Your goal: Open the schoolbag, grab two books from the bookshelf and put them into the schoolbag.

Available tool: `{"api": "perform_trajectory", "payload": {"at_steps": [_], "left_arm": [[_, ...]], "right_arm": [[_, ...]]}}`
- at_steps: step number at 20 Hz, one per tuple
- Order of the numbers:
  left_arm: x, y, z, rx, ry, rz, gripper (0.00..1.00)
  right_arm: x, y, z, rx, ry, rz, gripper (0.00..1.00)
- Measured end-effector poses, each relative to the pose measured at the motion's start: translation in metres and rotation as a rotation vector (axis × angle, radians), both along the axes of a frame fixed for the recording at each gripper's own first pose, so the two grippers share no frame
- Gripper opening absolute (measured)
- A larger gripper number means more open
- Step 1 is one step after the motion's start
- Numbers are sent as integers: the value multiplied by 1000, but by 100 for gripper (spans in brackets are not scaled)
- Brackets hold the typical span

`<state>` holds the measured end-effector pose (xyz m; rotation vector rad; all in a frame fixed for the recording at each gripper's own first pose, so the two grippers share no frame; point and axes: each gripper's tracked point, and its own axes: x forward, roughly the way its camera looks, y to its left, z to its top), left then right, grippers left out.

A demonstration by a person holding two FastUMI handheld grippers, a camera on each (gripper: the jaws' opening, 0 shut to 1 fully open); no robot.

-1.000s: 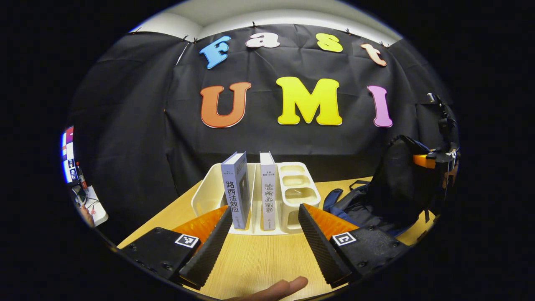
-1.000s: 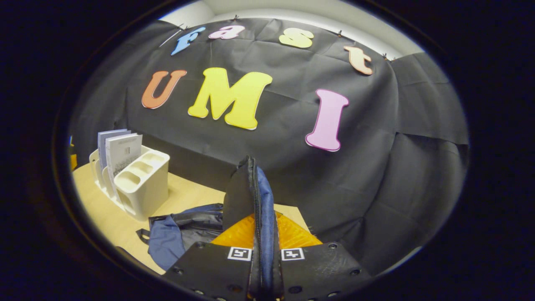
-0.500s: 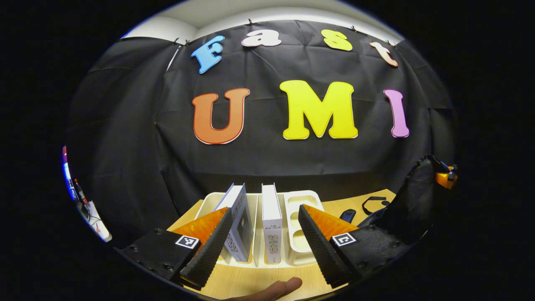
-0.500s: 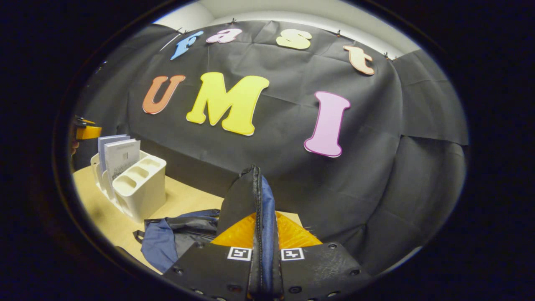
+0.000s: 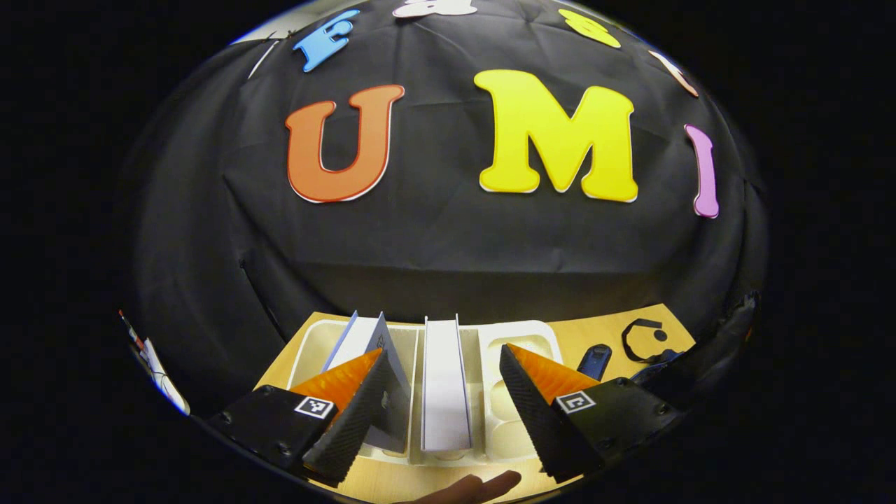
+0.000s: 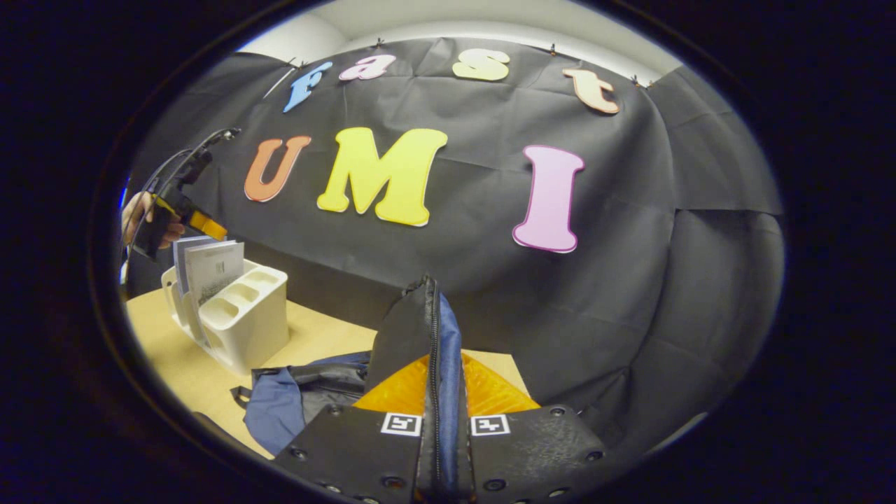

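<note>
No writing can be read. Two books [image 5: 444, 381] are held upright in the white bookshelf [image 5: 311, 343], bottom centre, under the spread left gripper [image 5: 437, 413]. The schoolbag [image 6: 427, 336] flap is pinched by the right gripper [image 6: 442, 448], bottom centre.

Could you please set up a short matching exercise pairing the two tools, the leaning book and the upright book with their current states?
Things:
1. left tool
2. right tool
3. left-hand book
4. right-hand book

States:
A. shut on the edge of the schoolbag, holding it up
B. stands straight in the white bookshelf
C. open, above the books
D. leans sideways in its slot

Pairs: 1-C, 2-A, 3-D, 4-B
</note>
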<state>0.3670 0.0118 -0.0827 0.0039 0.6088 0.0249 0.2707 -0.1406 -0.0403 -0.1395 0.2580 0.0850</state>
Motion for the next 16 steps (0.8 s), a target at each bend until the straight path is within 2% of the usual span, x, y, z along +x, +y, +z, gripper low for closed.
{"api": "perform_trajectory", "payload": {"at_steps": [2,3,5,6,7,8,10,13,15,16], "left_arm": [[6,1,-17,52,66,13,98],[5,-1,-26,73,99,1,98],[12,-6,-31,86,121,-12,96],[14,-7,-33,101,136,-13,91],[12,-8,-39,110,176,-12,88],[12,-11,-42,111,203,-15,80],[9,-17,-53,112,282,-64,68],[7,-9,-68,155,383,-64,62],[9,-5,-74,176,417,-76,63],[8,-6,-75,168,422,-82,55]], "right_arm": [[-2,-1,-1,6,-5,7,14],[-3,-2,1,20,-11,10,11],[-4,-2,-3,24,-11,17,14],[-5,-4,-7,24,-9,13,11],[-6,-4,-9,26,-5,15,14],[-6,-3,-10,25,-3,15,11],[-9,-3,-10,26,-8,17,11],[-12,-2,-11,30,-11,17,11],[-12,-1,-12,33,-10,17,14],[-12,-1,-14,33,-5,18,14]]}}
